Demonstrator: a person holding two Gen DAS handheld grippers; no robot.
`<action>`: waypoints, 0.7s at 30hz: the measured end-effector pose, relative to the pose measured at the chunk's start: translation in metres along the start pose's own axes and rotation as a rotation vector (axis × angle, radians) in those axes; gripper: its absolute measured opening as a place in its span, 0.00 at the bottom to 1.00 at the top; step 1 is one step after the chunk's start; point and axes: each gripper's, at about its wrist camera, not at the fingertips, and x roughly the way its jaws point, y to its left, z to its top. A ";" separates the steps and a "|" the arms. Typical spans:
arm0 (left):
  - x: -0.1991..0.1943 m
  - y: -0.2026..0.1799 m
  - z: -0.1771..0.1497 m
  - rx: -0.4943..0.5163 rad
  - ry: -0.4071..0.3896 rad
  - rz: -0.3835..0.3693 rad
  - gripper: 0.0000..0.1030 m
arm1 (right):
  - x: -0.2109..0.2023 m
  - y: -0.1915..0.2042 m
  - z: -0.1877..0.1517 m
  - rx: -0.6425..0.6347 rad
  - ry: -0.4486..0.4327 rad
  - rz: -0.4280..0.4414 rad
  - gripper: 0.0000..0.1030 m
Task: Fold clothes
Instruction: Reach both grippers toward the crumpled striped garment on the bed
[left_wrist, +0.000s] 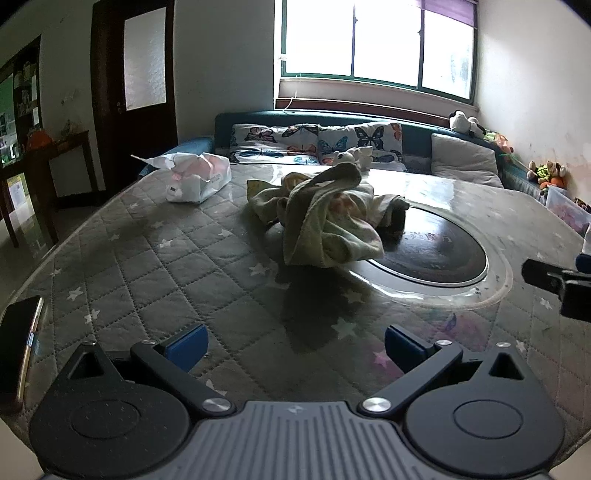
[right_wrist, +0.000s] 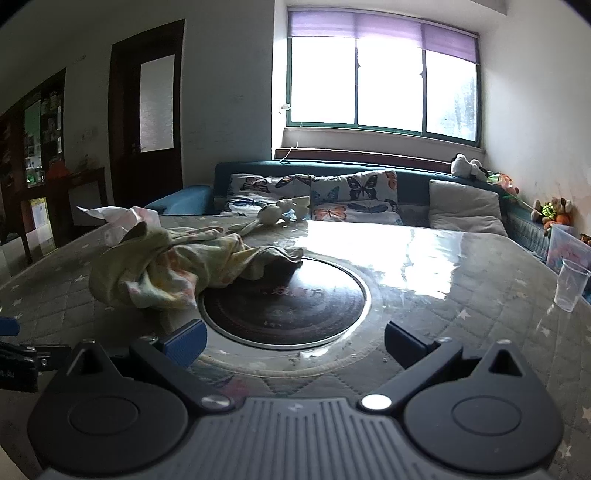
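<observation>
A crumpled pale yellow-green garment (left_wrist: 325, 214) with a faded print lies heaped on the quilted grey table cover (left_wrist: 166, 266), partly over the black round hob (left_wrist: 436, 254). It also shows in the right wrist view (right_wrist: 173, 269), left of the hob (right_wrist: 284, 302). My left gripper (left_wrist: 295, 345) is open and empty, low over the table in front of the garment. My right gripper (right_wrist: 295, 341) is open and empty, in front of the hob. The right gripper's body shows at the right edge of the left wrist view (left_wrist: 561, 284).
A white plastic bag (left_wrist: 195, 177) lies at the back left of the table. A phone (left_wrist: 18, 347) lies at the near left edge. A clear plastic cup (right_wrist: 570, 284) stands at the right. A sofa with butterfly cushions (left_wrist: 314, 144) is behind the table.
</observation>
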 end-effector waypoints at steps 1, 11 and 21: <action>0.001 0.000 0.000 0.000 0.004 -0.001 1.00 | 0.000 0.000 0.000 0.000 0.003 0.002 1.00; 0.010 -0.004 0.002 -0.004 0.046 -0.016 1.00 | 0.010 0.014 -0.005 -0.017 0.050 0.028 1.00; 0.023 -0.002 0.009 -0.011 0.076 -0.015 1.00 | 0.026 0.024 -0.003 -0.063 0.086 0.051 1.00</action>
